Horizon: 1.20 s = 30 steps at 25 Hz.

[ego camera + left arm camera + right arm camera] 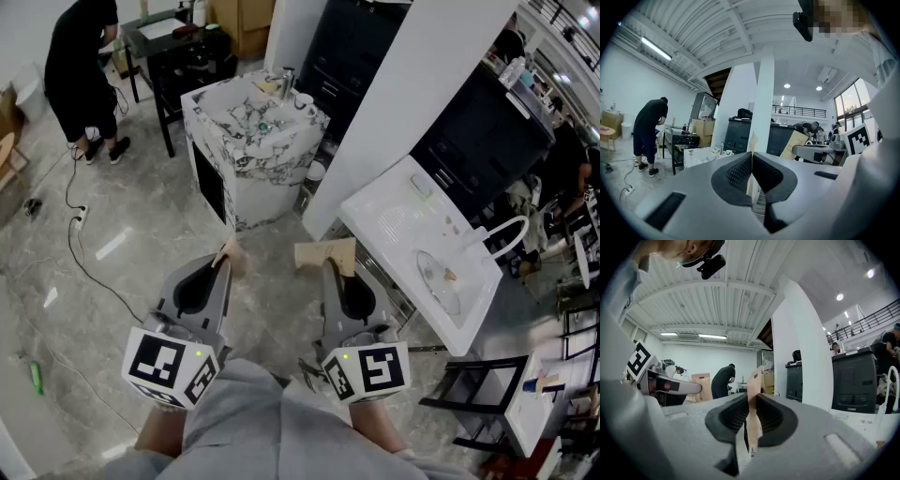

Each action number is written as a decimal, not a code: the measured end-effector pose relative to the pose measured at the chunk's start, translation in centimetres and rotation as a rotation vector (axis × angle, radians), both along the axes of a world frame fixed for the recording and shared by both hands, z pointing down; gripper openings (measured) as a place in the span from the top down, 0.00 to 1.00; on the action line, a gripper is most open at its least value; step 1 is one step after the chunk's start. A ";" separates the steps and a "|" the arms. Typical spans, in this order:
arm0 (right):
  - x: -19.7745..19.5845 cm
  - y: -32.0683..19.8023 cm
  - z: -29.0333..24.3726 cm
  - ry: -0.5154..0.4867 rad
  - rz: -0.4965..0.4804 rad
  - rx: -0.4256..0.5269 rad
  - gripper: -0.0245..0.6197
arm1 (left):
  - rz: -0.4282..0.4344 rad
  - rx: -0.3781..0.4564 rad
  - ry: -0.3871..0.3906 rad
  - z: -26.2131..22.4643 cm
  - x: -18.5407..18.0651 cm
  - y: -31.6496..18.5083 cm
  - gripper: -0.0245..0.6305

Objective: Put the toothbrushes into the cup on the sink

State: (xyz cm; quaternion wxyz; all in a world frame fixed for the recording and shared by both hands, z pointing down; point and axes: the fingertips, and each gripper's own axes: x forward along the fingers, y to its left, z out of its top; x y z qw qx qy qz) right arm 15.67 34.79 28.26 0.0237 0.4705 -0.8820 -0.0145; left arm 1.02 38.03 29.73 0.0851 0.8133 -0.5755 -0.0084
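Left gripper (223,272) clamped on a thin cardboard strip (229,250) — right gripper (331,274) clamped on a wider cardboard piece (325,253); marble sink (258,192) well ahead.

Cardboard piece (755,380) between right tongs (752,414)

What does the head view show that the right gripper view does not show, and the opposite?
Only the head view: the marbled sink and the cable on the floor. Only the right gripper view: the ceiling lights and the pads pressing on the tan card. Both: the right gripper shut on that card, and the person in black.
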 end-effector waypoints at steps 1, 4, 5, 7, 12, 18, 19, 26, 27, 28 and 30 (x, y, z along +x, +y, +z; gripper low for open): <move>-0.1 0.0 0.0 -0.001 0.001 0.000 0.90 | 0.003 0.000 -0.001 0.0 0.0 -0.1 0.95; -0.3 0.0 0.1 -0.003 0.005 -0.003 0.90 | 0.010 -0.002 -0.001 0.2 -0.1 -0.2 0.95; -0.3 0.0 0.2 -0.003 0.006 -0.004 0.90 | 0.012 -0.003 0.000 0.2 -0.1 -0.2 0.95; -0.3 0.1 0.3 -0.002 0.008 -0.008 0.90 | 0.016 -0.006 0.002 0.4 -0.1 -0.2 0.95; -0.4 0.1 0.5 0.000 0.020 -0.011 0.90 | 0.027 -0.009 0.004 0.6 -0.3 -0.4 0.95; -0.6 0.2 0.1 -0.018 0.034 -0.010 0.90 | 0.039 -0.014 0.003 0.6 -0.6 -0.5 0.95; -0.7 0.1 0.1 -0.016 0.036 -0.006 0.90 | 0.040 -0.012 0.002 0.6 -0.7 -0.5 0.95; -1.7 0.3 0.1 -0.008 0.053 0.002 0.90 | 0.068 0.002 -0.008 0.4 -1.6 -0.4 0.95; -1.9 0.4 0.2 -0.008 0.055 0.003 0.90 | 0.078 0.002 -0.014 0.4 -1.7 -0.4 0.95; -2.2 0.6 0.2 -0.009 0.057 0.003 0.90 | 0.087 0.002 -0.018 0.5 -1.8 -0.3 0.95; -2.7 0.9 0.3 -0.009 0.062 0.006 0.90 | 0.099 0.004 -0.019 0.6 -2.2 -0.3 0.95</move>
